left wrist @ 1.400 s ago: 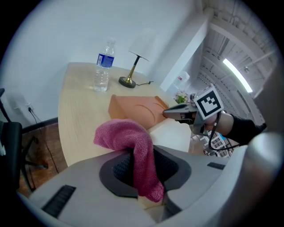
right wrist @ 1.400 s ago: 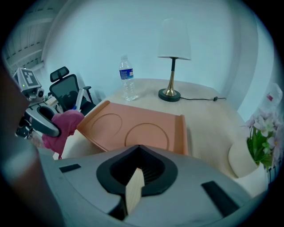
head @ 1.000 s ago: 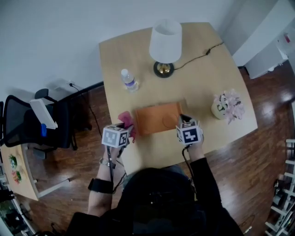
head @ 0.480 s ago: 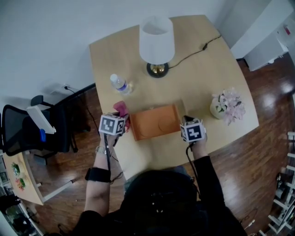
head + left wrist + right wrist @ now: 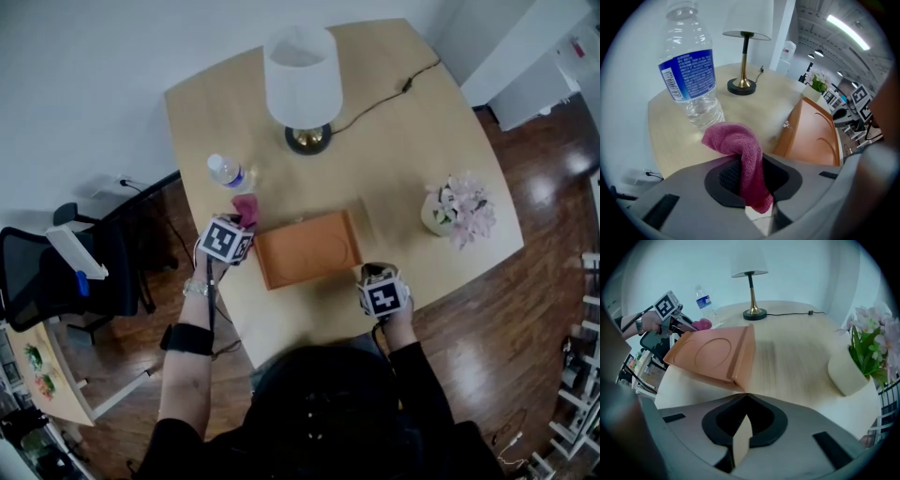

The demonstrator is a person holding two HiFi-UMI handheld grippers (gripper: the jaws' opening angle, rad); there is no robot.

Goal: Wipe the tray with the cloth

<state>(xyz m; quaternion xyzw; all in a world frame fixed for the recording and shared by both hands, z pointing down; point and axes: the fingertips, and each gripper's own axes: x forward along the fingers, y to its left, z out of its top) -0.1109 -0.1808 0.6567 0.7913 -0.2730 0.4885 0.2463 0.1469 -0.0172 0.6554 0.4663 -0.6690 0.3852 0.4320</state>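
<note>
Head view showed the orange tray (image 5: pixel 307 249) lying on the counter (image 5: pixel 403 141) between both claws. The left claw (image 5: pixel 752 190) pinched the magenta cloth (image 5: pixel 733 140) just off the tray's far-left corner; the right claw (image 5: pixel 743 434) was closed, empty. The wiping looked not yet begun.

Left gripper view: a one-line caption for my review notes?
Left gripper shut on a pink cloth, bottle just ahead, orange tray to the right, lamp farther back.

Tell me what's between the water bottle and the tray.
The pink cloth, pinched in the left gripper, is between the water bottle and the tray; the head view shows it best.
</note>
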